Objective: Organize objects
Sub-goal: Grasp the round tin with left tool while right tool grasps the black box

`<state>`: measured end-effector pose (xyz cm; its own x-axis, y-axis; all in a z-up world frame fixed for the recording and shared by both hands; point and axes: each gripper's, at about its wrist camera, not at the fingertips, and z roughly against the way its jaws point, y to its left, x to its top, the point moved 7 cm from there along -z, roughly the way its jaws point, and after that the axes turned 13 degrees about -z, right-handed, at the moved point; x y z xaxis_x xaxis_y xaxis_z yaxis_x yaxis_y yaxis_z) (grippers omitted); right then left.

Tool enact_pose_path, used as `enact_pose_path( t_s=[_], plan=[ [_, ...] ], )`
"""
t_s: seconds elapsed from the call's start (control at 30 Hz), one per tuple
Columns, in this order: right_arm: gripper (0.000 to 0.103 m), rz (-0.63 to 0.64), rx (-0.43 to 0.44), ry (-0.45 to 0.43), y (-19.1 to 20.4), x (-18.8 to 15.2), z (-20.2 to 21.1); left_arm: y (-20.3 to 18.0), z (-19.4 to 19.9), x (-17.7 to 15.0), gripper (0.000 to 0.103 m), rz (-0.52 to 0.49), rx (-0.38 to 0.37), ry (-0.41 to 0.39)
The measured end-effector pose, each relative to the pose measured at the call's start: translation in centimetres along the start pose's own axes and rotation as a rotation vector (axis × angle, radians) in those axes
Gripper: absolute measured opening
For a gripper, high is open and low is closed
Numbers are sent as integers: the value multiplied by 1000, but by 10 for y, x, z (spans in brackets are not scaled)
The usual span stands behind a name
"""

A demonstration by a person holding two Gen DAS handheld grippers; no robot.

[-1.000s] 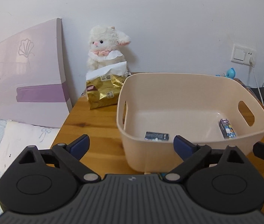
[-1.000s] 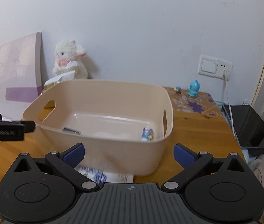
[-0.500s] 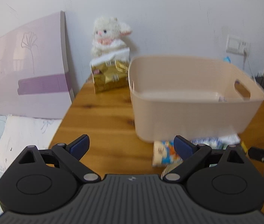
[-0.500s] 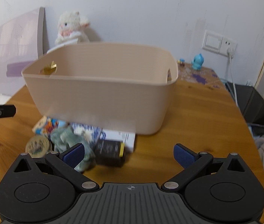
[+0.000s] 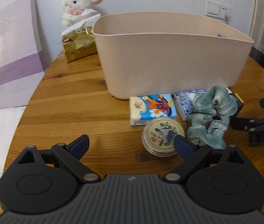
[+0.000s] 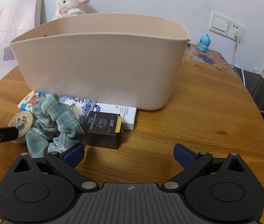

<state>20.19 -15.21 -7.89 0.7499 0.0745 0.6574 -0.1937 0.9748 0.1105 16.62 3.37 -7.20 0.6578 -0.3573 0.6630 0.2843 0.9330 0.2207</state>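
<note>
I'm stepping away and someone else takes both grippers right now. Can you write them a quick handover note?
Left gripper: open, empty, over the table near the round tin.
Right gripper: open, empty, near the black box.
In front of the beige bin, all on the wooden table: tin, cartoon tissue pack, blue-patterned pack, green cloth, black box, white box.
Done: nothing visibly gripped; the bin's inside is hidden.
Left: these six things are still outside the bin.

tin [image 5: 162,137] before basket [image 5: 169,61], cloth [image 5: 209,115] beside
</note>
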Motion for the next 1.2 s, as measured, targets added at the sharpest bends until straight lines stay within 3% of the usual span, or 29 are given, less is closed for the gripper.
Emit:
enact_pose_path(
  t_s=[0.2, 0.4, 0.47, 0.6, 0.67, 0.73, 0.83, 1.2],
  plan=[
    [103, -16, 19, 3, 2, 0, -12, -7, -5, 0, 97, 2, -57, 14],
    [103, -27, 27, -26, 8, 3, -18, -10, -20, -6, 97, 4, -67, 50],
    [99, -24, 34, -36, 10, 3, -18, -9, -23, -6, 98, 15, -75, 49],
    [81, -27, 62, -53, 14, 3, -13, -9, -24, -2, 88, 11, -78, 26],
    [67, -24, 66, -63, 15, 2, -8, -11, -24, -1, 80, 3, -82, 12],
    [44, -27, 64, -70, 15, 2, -5, -14, -21, 0, 72, -10, -94, -3],
    [43, -42, 78, -65, 13, 3, -3, -20, -16, 1, 57, -24, -113, -19],
    [43, -49, 88, -42, 10, -6, 10, -20, -9, -5, 56, -10, -122, -25]
  ],
)
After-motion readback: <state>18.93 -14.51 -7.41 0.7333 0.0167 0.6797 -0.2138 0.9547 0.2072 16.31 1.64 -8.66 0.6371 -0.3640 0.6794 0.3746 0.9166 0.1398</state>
